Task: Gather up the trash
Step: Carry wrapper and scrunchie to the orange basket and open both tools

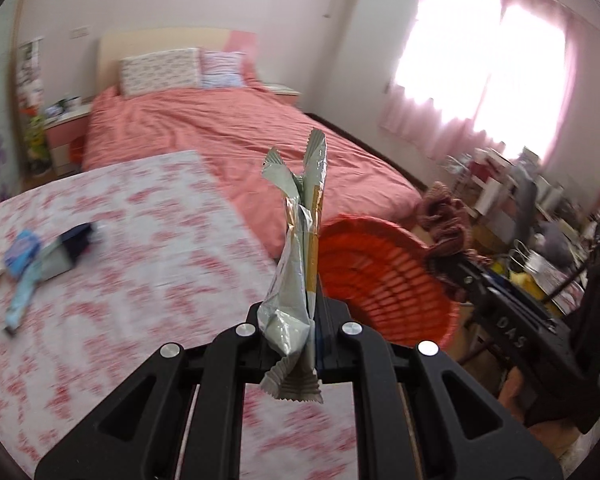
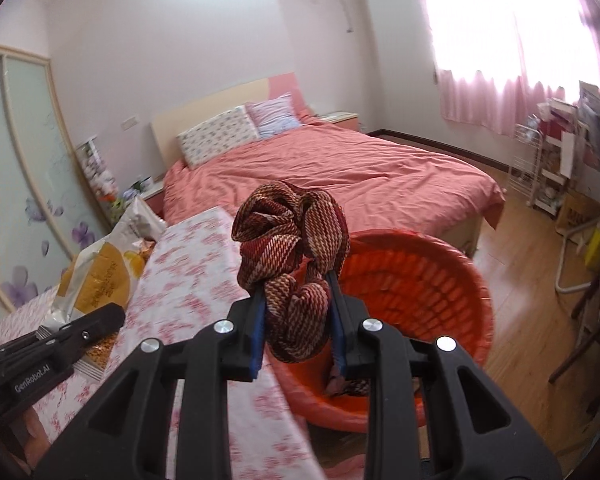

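Observation:
My left gripper (image 1: 300, 320) is shut on a silver and orange snack wrapper (image 1: 300, 248), held upright over the table's right edge, next to the orange basket (image 1: 384, 272). My right gripper (image 2: 300, 312) is shut on a crumpled red-and-cream woven cloth (image 2: 292, 248), held above the near rim of the orange basket (image 2: 420, 280); the cloth's lower end hangs into it. The right gripper (image 1: 452, 268) with the cloth also shows in the left wrist view. The left gripper (image 2: 108, 316) with its wrapper (image 2: 96, 276) shows in the right wrist view.
A table with a red floral cloth (image 1: 120, 280) holds more litter at its left: a blue packet (image 1: 22, 252) and a dark wrapper (image 1: 76, 240). A bed with a pink cover (image 2: 340, 176) lies behind. Cluttered shelves (image 2: 560, 160) and chairs stand at the right.

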A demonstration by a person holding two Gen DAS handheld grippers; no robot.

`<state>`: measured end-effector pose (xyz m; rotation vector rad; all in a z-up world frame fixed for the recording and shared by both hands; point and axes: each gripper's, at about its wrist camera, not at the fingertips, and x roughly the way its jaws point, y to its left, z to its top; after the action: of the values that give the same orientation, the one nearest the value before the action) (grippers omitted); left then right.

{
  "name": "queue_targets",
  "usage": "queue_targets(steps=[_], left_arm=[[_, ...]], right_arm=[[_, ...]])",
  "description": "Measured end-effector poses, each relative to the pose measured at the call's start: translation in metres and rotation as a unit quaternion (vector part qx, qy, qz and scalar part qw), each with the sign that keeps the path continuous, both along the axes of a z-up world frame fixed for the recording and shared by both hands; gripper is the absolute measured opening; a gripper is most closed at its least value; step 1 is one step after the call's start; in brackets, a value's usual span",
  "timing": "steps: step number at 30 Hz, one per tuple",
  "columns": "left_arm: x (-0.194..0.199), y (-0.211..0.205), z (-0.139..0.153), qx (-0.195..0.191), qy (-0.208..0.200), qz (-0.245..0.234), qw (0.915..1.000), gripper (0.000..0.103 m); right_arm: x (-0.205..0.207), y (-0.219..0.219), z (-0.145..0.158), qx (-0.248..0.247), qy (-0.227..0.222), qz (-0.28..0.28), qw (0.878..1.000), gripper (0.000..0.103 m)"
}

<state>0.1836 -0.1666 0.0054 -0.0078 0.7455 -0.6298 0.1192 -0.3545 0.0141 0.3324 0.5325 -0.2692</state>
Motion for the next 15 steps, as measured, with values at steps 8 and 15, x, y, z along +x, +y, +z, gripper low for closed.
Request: queue_targets(steps=[8, 15], left_arm=[[0.016, -0.064, -0.021, 0.006, 0.021, -0.058, 0.9981, 0.011], [0.026, -0.091, -0.039, 0.015, 0.039, -0.072, 0.9965, 0.012]], right_arm=[[-0.004, -0.048, -0.019, 0.023, 0.006, -0.035, 0.999, 0.027], [0.006, -0.083, -0.036, 0.050, 0.010, -0.055, 0.997, 0.030]])
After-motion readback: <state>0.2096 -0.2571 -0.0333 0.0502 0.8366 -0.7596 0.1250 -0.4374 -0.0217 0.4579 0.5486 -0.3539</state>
